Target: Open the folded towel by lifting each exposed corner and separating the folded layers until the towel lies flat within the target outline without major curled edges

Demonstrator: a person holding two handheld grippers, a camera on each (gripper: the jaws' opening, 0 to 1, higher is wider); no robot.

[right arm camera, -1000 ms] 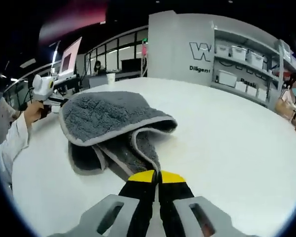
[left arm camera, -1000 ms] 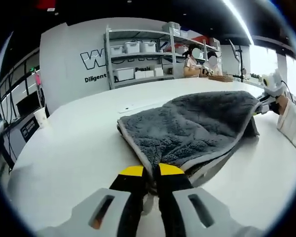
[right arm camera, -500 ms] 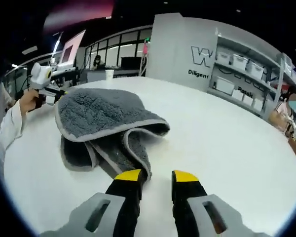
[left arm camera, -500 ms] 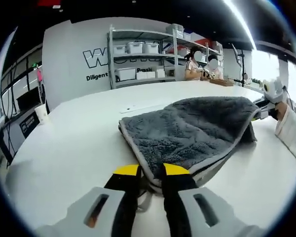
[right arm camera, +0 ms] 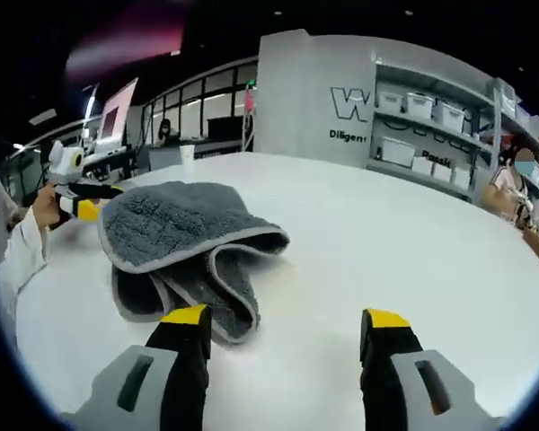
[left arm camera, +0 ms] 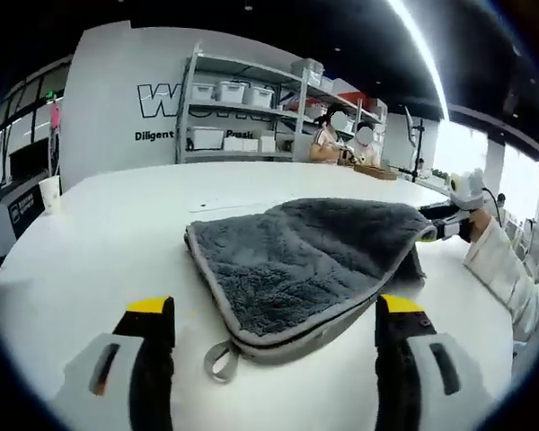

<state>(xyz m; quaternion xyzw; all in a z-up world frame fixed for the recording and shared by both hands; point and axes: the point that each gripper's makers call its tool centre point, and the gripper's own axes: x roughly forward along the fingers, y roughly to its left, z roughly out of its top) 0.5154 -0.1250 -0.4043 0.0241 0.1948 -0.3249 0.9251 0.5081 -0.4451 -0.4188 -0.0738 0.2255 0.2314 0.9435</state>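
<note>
Since a second ago we have let go on both sides: each pair of tongs was pinched shut on a towel edge, and both now stand wide apart with nothing between them. The towel (left arm camera: 314, 256) lies folded on the white table (left arm camera: 117, 224), grey and fluffy with a paler hem. In the left gripper view it sits just ahead of the left gripper (left arm camera: 277, 319), its near folded edge lying between and a little beyond the yellow-tipped jaws, touching neither; a small hem loop (left arm camera: 220, 361) hangs from that edge toward the left jaw. At the towel's far right corner we see the right gripper (left arm camera: 451, 222), held in a white-sleeved hand, close to the cloth; whether it touches the corner we cannot tell. In the right gripper view the towel (right arm camera: 184, 247) lies ahead and to the left of the right gripper (right arm camera: 287, 323), the top layer curled over in a rounded flap, the lower layers bunched beneath, and the nearest fold just beside the left jaw tip. Beyond the towel's far edge the left gripper (right arm camera: 83, 202) appears, yellow at the tip, held by a hand at the table's edge. Farther off stand shelves (left arm camera: 242, 108) with white bins, a grey wall with lettering (right arm camera: 350, 112), and seated people at the back.
</note>
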